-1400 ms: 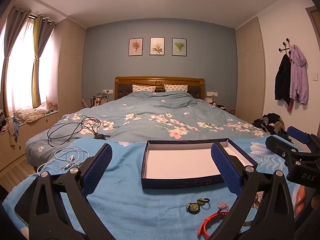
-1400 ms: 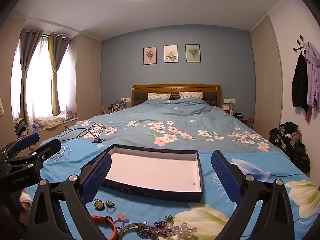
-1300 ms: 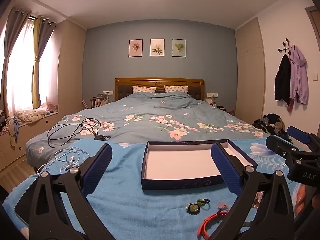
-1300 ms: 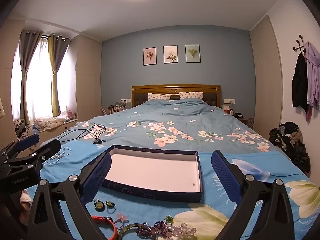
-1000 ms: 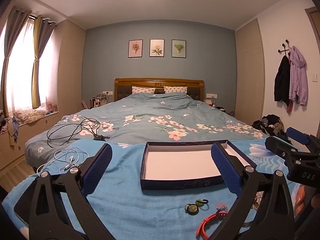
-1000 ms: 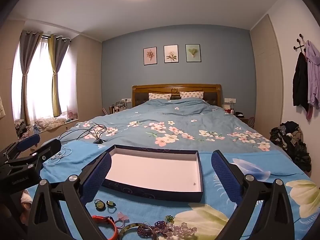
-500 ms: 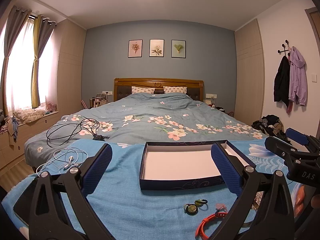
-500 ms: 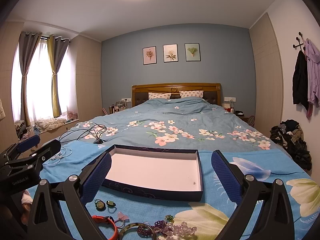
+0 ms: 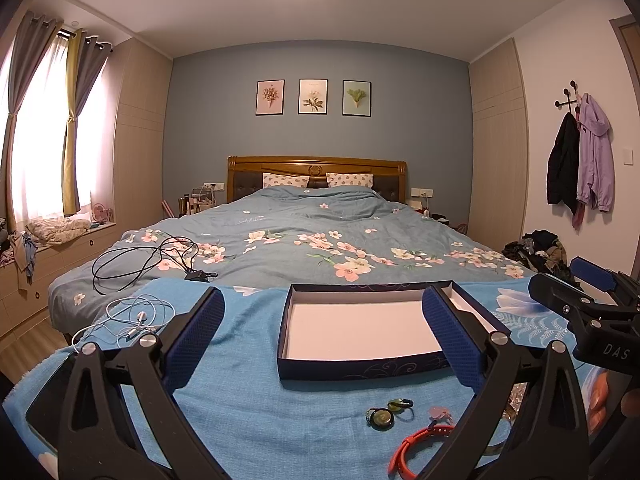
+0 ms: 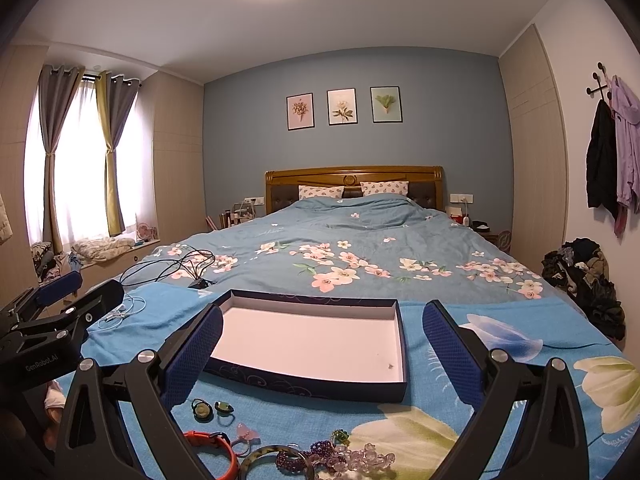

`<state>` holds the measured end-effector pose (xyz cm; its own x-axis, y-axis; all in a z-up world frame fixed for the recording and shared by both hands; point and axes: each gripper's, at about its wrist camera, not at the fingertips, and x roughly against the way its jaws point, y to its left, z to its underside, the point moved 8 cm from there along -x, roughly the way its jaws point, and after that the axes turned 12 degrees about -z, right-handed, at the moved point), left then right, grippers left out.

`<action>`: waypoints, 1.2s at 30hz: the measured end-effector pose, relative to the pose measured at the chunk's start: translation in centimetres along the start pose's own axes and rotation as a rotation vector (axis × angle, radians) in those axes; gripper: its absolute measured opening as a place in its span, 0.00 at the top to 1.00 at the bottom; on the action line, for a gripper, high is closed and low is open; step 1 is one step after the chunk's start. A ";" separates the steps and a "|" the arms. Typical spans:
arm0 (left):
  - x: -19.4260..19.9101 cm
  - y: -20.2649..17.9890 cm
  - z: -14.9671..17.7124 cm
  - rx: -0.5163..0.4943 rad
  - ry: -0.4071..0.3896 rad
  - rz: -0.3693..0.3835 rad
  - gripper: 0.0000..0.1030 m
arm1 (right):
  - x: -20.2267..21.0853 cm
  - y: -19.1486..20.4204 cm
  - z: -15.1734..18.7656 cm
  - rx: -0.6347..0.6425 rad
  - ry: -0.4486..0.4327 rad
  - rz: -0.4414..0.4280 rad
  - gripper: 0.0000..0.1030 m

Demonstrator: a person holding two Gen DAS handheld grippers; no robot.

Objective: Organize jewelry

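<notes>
Nearby, a black cable (image 9: 144, 258) sprawls on the floral bed (image 9: 320, 240), and white earphones (image 9: 136, 320) lie at the left edge of the blue towel (image 9: 248, 380). Nothing blocks the box (image 9: 360, 332), an open navy tray with a white floor, sitting mid-towel. "DAS" reads on the right gripper (image 10: 320, 344); "GenRobot.AI" on the left gripper (image 9: 324, 336). Both spread wide, holding nothing. Jewelry lies at the towel's near edge, in front of the box: two green rings (image 10: 212, 408), an orange bracelet (image 10: 212, 444), a pink charm (image 10: 246, 434), a bangle (image 10: 268, 456), purple beads (image 10: 336, 456). All sit low between the right gripper's fingers, beside the left gripper's right finger.
</notes>
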<state>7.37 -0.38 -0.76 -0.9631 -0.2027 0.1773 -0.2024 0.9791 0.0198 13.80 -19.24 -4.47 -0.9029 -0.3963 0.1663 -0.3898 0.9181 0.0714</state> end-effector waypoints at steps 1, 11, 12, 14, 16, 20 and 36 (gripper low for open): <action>0.0 0.1 0.0 0.000 0.000 0.001 0.06 | 0.0 0.0 0.0 0.000 -0.001 -0.001 0.06; 0.0 0.0 0.0 0.002 0.001 0.005 0.06 | 0.1 0.0 0.0 0.002 -0.006 -0.003 0.06; 0.0 -0.1 0.0 0.002 0.001 0.004 0.06 | 0.1 -0.2 -0.1 0.001 -0.006 -0.003 0.06; 0.0 -0.1 0.0 0.002 0.003 0.005 0.06 | 0.0 -0.2 -0.2 0.001 -0.006 -0.004 0.06; 0.0 -0.1 0.0 0.001 0.002 0.006 0.06 | 0.1 -0.2 -0.1 0.001 -0.006 -0.003 0.06; -0.1 0.0 0.0 0.002 0.003 0.005 0.06 | 0.0 -0.2 -0.1 0.002 -0.005 -0.003 0.06; 0.0 0.0 0.0 0.002 0.002 0.004 0.06 | 0.1 -0.3 -0.1 -0.001 -0.005 -0.001 0.06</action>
<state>7.40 -0.39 -0.80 -0.9635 -0.1985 0.1796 -0.1988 0.9799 0.0168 13.86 -19.50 -4.37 -0.9033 -0.3977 0.1608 -0.3909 0.9175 0.0728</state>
